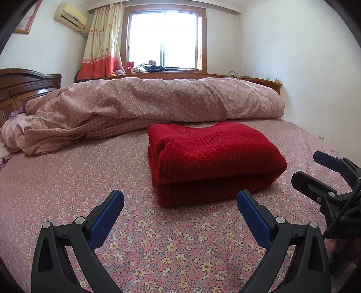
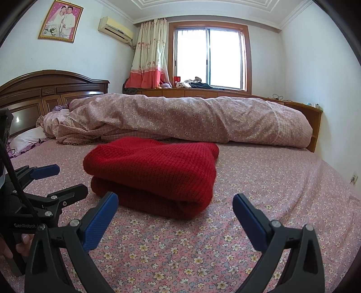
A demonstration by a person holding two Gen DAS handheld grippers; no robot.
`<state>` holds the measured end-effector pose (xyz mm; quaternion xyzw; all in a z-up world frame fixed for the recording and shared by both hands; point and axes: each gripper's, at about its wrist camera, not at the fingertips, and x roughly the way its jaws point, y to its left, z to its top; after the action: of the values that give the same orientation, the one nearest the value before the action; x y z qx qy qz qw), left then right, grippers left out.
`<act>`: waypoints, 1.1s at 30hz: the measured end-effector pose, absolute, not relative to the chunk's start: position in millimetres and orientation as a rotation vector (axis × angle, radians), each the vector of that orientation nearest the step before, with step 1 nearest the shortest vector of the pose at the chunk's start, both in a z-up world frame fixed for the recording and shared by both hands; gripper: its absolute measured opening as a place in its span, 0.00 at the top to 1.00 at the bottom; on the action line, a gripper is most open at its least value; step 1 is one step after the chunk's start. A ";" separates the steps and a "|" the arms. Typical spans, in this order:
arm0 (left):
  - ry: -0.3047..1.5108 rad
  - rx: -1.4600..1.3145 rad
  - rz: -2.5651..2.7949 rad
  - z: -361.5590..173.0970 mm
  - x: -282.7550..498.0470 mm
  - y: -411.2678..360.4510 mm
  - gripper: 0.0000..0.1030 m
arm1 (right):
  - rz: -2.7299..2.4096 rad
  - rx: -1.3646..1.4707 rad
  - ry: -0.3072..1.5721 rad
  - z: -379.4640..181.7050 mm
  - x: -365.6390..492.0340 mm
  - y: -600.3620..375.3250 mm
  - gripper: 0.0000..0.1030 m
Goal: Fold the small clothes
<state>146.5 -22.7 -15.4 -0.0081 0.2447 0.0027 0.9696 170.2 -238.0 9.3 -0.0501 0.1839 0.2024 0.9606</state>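
The red knit sweater (image 1: 212,162) lies folded in a compact stack on the floral bedsheet (image 1: 158,243), near the middle of the bed. The left gripper (image 1: 180,202) and right gripper (image 2: 175,205) sit just short of its near edge, fingers spread wide, holding nothing. The left view shows the neckline; the right view shows a rounded fold and a framed portrait (image 2: 60,20). A rolled duvet (image 1: 158,99) lies beyond, below the window (image 1: 164,39).

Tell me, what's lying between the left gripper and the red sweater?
Nothing but bare floral sheet separates the left gripper from the sweater, shown in the left wrist view.
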 end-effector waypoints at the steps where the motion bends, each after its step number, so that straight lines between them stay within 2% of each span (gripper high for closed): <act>1: 0.495 -0.018 0.005 -15.4 146.6 -22.3 0.06 | 0.410 -0.102 0.373 9.0 170.3 -238.1 0.00; 33: 0.495 -0.018 0.002 -16.5 146.6 -22.2 0.06 | 0.412 -0.104 0.378 7.2 170.7 -237.0 0.00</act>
<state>146.6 -22.2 -16.5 -0.0089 0.2452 0.0011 0.9694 170.7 -237.0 7.2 -0.0514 0.1866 0.2031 0.9598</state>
